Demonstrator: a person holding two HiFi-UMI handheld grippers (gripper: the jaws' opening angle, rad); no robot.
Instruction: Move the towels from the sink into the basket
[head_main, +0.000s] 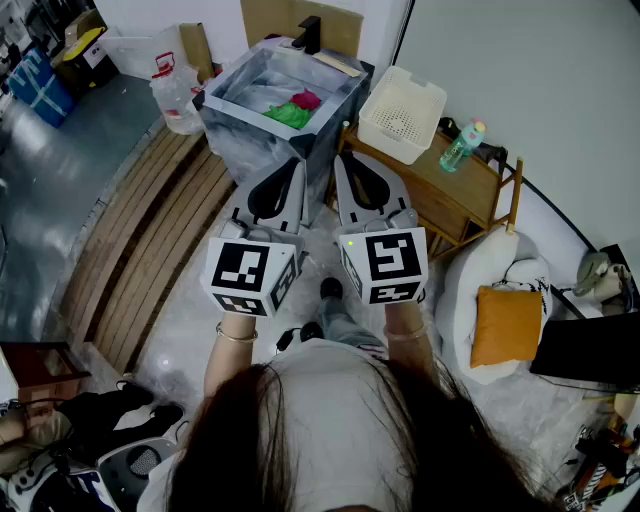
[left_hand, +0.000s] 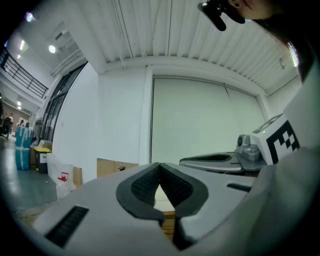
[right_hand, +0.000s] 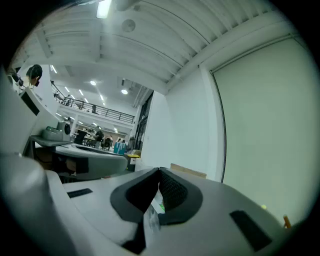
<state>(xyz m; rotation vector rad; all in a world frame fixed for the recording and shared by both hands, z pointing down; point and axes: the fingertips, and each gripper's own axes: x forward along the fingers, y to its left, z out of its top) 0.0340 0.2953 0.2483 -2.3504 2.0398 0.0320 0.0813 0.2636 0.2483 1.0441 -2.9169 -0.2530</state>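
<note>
In the head view a grey sink (head_main: 232, 128) stands ahead with a green towel (head_main: 288, 115) and a pink towel (head_main: 306, 99) lying in its basin. A white basket (head_main: 402, 115) sits on a wooden shelf (head_main: 455, 190) to the sink's right. My left gripper (head_main: 298, 163) and right gripper (head_main: 340, 159) are held side by side in front of the sink, short of the towels, tips pointing toward it. Both are shut with nothing between the jaws. The left gripper (left_hand: 159, 165) and the right gripper (right_hand: 159, 170) each look up at wall and ceiling.
A clear water jug (head_main: 176, 95) stands left of the sink beside wooden floor slats (head_main: 150, 230). A green bottle (head_main: 461, 146) is on the shelf. A white chair with an orange cushion (head_main: 507, 322) is at the right. A faucet (head_main: 308, 34) rises behind the basin.
</note>
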